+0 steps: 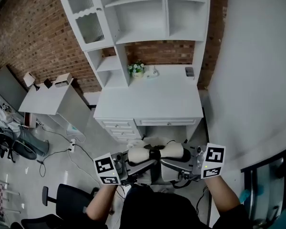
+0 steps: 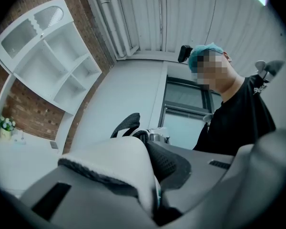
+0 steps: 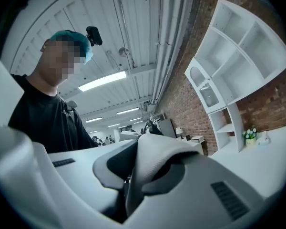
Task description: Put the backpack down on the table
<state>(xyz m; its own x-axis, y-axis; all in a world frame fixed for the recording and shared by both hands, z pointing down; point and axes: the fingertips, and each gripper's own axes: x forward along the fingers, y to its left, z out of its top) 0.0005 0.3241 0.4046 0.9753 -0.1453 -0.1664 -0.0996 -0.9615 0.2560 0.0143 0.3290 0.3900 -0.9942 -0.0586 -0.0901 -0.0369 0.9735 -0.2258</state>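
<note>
The backpack [image 1: 155, 152], cream-white with black trim, hangs in the air in front of the white desk [image 1: 148, 104], below its front edge in the head view. My left gripper [image 1: 128, 165] is shut on a white padded part of the backpack [image 2: 117, 163] at its left end. My right gripper [image 1: 182, 162] is shut on a fold of the white fabric [image 3: 155, 159] at its right end. Both grippers point inward toward each other, and the bag spans the gap between them. The bag's underside is hidden.
The desk carries a white hutch of shelves [image 1: 133, 18]; a small flower pot [image 1: 137, 69] and a small grey object [image 1: 189, 71] stand at its back. A grey table [image 1: 43, 98] stands left, a black office chair [image 1: 66, 199] at lower left, a white wall [image 1: 257, 80] right.
</note>
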